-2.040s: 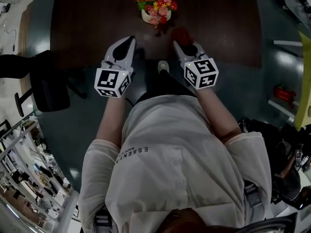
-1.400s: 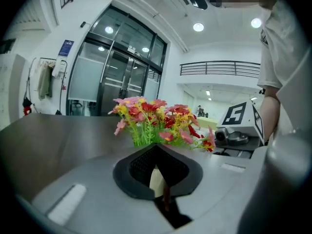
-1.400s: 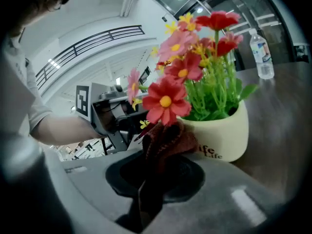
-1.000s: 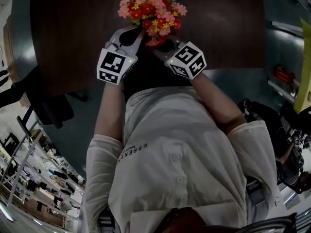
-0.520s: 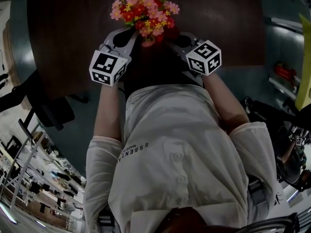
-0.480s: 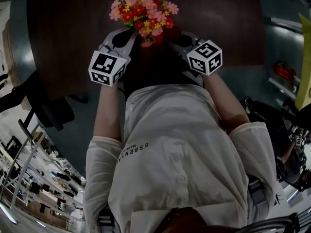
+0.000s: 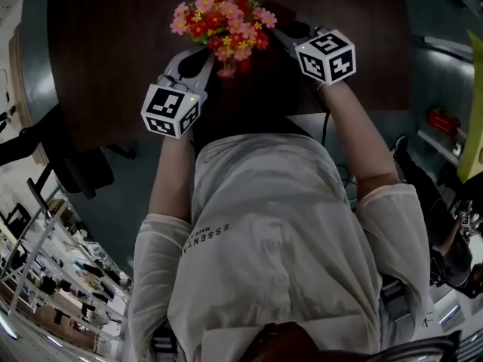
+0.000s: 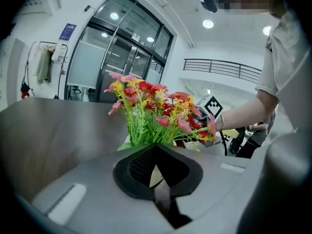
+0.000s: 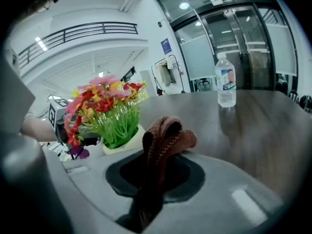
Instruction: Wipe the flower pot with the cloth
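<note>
The flower pot is stood on the dark bench, a little in from its near edge, and is almost buried under its flowers. It is judged light and top-heavy. It could be tipped or slid toward the far edge if the cloth is pressed hard against one side with no support on the other. The thin stems could be snagged and bent by the cloth's loose folds, and the cloth could be dragged from its grip if caught on them.

The left gripper is closed, jaws together, close against the pot's near-left side. Whether the rim is pinched cannot be told. The cloth is clamped in the right gripper, held just beside the pot on its right. Contact cannot be confirmed.

The pot is seen as a small, rounded, cream vessel with a smooth matt wall. The flowers are taken to be plastic, with stiff green stalks and pink, red and yellow heads. The cloth is a brown ribbed knit, soft and bunched. The bench is wood-grained with a slight sheen. A clear plastic bottle is stood farther along it, well apart.
</note>
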### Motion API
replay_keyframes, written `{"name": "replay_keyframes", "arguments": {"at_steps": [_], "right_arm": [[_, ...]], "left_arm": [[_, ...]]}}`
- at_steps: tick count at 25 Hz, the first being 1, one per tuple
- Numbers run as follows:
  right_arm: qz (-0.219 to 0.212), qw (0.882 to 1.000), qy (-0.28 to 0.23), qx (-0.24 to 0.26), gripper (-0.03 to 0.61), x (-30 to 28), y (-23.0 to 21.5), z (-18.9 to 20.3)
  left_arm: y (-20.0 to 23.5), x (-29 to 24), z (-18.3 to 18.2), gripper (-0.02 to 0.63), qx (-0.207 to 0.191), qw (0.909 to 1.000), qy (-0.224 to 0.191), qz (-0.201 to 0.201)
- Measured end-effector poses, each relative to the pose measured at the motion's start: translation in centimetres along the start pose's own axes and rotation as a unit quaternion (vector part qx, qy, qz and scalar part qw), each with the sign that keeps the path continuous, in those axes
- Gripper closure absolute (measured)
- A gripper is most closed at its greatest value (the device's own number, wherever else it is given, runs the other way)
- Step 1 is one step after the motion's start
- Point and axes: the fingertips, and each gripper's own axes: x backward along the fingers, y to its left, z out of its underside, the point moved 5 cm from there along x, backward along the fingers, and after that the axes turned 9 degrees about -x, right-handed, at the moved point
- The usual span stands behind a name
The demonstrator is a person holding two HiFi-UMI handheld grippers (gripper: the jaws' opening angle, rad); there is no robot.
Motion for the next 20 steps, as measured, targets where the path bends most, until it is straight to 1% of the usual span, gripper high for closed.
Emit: {"name": "replay_keyframes", "arguments": {"at_steps": [3, 7, 11, 15, 18, 20], "right_arm": [[-0.019, 1.000, 0.003, 0.019, 0.526, -1.9, 0.0, -1.3], [-0.056, 0.998, 0.021, 0.019, 0.526, -2.8, 0.4, -0.9], [-0.074, 0.996, 0.036, 0.036, 0.526, -1.8, 1.3, 0.6], [-0.092, 0.992, 0.059, 0.064, 0.526, -0.6, 2.5, 2.5], [-0.124, 0.987, 0.074, 0.074, 0.526, 0.2, 3.2, 3.8], [-0.149, 0.983, 0.080, 0.072, 0.526, 0.7, 3.4, 4.5]], "left_arm": [[0.1, -0.3, 0.2, 0.601, 0.012, 0.9998, -0.006, -0.016], [0.3, -0.4, 0.2, 0.603, 0.042, 0.9982, -0.029, -0.031], [0.1, -0.3, 0.3, 0.604, 0.031, 0.9982, -0.033, -0.040], [0.1, -0.3, 0.3, 0.604, 0.038, 0.9979, -0.034, -0.040], [0.1, -0.3, 0.3, 0.604, 0.041, 0.9976, -0.039, -0.042], [0.1, -0.3, 0.3, 0.604, 0.052, 0.9969, -0.043, -0.040]]}}
